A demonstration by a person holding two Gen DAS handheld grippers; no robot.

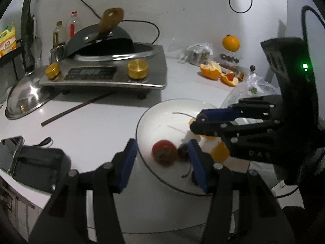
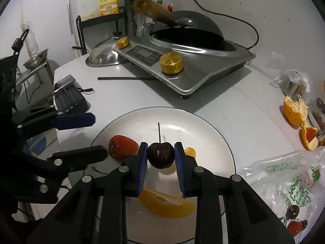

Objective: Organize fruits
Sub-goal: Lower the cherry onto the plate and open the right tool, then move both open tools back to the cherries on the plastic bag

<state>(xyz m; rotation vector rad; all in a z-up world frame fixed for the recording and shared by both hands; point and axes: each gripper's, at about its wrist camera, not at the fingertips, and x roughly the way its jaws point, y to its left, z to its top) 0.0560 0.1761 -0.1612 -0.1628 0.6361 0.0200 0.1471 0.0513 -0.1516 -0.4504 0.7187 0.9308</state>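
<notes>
Right claw is clamped on a dark cherry, low centre of frame over the white plate. Left claw is spread, empty. Strawberry and orange segments already plated; bagged fruit at lower right looks left.

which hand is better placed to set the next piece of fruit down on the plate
Right. The right gripper is shut on a cherry above the plate; the left gripper is open and holds nothing.
</notes>
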